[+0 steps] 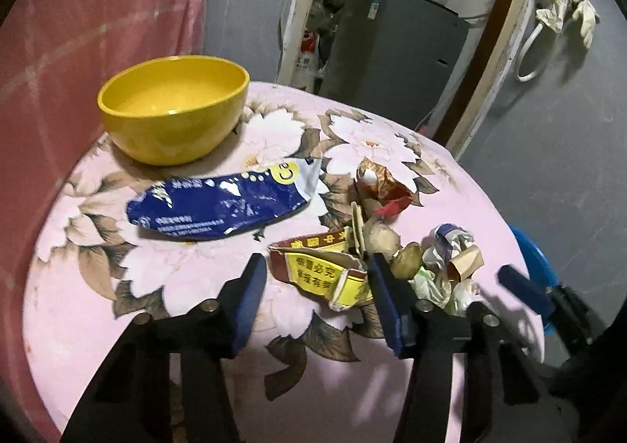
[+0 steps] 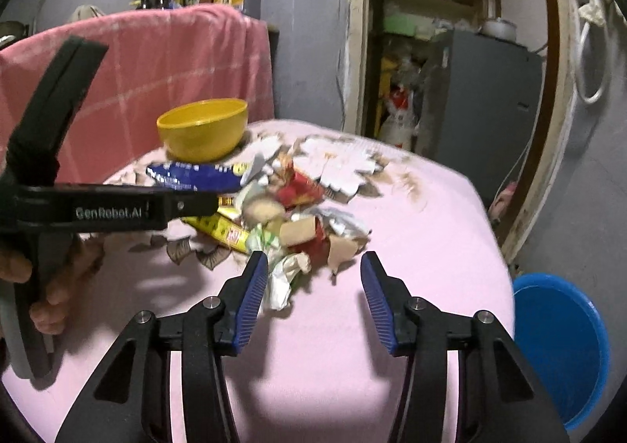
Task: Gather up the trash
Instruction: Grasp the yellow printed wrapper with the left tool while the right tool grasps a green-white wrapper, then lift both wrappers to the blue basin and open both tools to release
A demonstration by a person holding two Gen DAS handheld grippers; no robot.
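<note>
Left wrist view: the left gripper (image 1: 319, 274) hovers with its blue ribbed pads apart on either side of a torn red-and-yellow cardboard carton (image 1: 325, 266) printed with Chinese characters; whether the pads press it cannot be told. Beyond the left finger lies a glossy blue foil bag (image 1: 223, 204), its long axis running crosswise, with a yellow circle marked "Ca". Further off sits a smooth yellow bowl (image 1: 174, 108) on the pink floral tablecloth (image 1: 98, 325). Crumpled paper scraps (image 1: 446, 259) are heaped beside the right finger. Right wrist view: the right gripper (image 2: 314, 274) stands released, nothing between its pads, its left pad beside a crumpled white wrapper (image 2: 280, 282). A hand (image 2: 47, 298) holds the other tool, lettered "GenRobot.AI". A blue plastic basin (image 2: 560, 349) sits below right.
</note>
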